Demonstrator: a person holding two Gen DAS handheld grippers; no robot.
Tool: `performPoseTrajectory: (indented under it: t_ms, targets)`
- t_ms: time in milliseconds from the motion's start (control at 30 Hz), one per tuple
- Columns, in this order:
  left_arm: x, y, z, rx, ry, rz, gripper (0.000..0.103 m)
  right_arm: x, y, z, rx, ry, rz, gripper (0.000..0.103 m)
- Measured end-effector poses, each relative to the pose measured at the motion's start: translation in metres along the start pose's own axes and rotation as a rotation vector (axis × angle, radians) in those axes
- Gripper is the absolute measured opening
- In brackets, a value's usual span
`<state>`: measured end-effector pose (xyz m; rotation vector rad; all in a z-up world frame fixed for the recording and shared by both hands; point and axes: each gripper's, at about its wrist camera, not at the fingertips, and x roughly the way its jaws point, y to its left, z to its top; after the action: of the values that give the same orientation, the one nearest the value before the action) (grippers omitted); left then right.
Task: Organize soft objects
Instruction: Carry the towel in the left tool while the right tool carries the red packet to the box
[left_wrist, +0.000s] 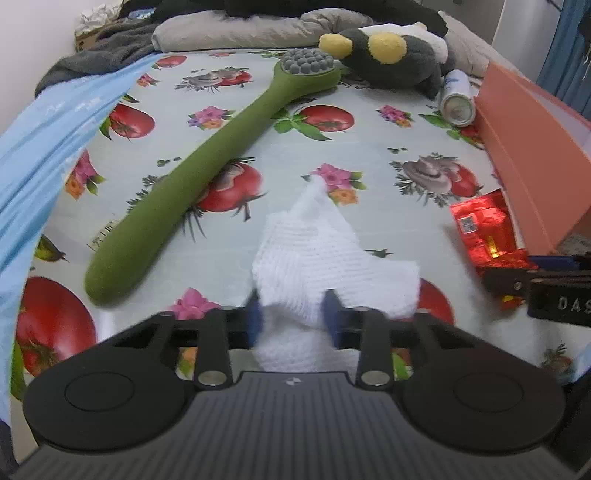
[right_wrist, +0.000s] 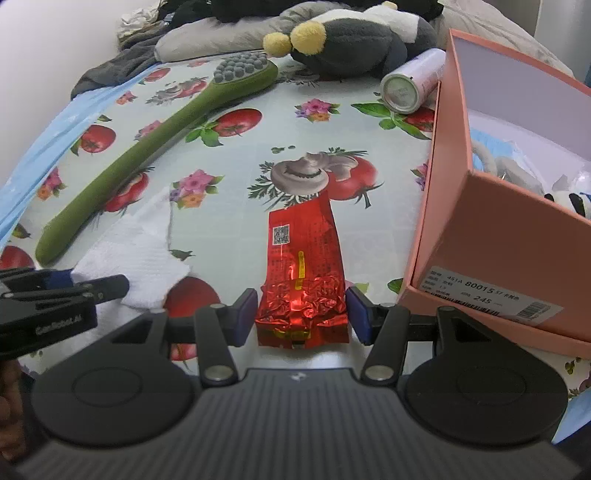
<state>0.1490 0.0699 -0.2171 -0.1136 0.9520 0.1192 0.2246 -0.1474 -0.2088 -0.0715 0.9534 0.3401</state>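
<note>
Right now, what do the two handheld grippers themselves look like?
Both look identical: a ribbed dark grey body with a small logo, two round black discs at the sides, black linkage arms with silver pivot pins, and dark blue pads. The left gripper shows white "CanRobot.AI" lettering in the right wrist view; the right gripper shows "DAS" in the left. No cables or sleeves are visible.
</note>
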Motion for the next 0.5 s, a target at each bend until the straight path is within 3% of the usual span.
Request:
performPoseTrajectory:
  t_ms: [33, 133, 300, 500]
  targets:
    - [-0.001, -0.001, 0.000, -0.005, 0.000, -0.006, 0.018, -0.002, 0.001, 0.000, -0.002, -0.003, 0.001, 0.056]
    - [-0.005, -0.003, -0.001, -0.029, 0.000, -0.028, 0.012, -0.009, 0.002, 0.000, -0.007, -0.013, 0.009, 0.056]
    - [-0.020, -0.004, -0.001, -0.083, -0.027, -0.049, 0.010, -0.026, 0.002, 0.002, -0.005, -0.035, 0.022, 0.055]
    - [-0.057, -0.003, 0.009, -0.138, -0.118, -0.084, 0.010, -0.055, 0.006, 0.008, 0.000, -0.086, 0.044, 0.055]
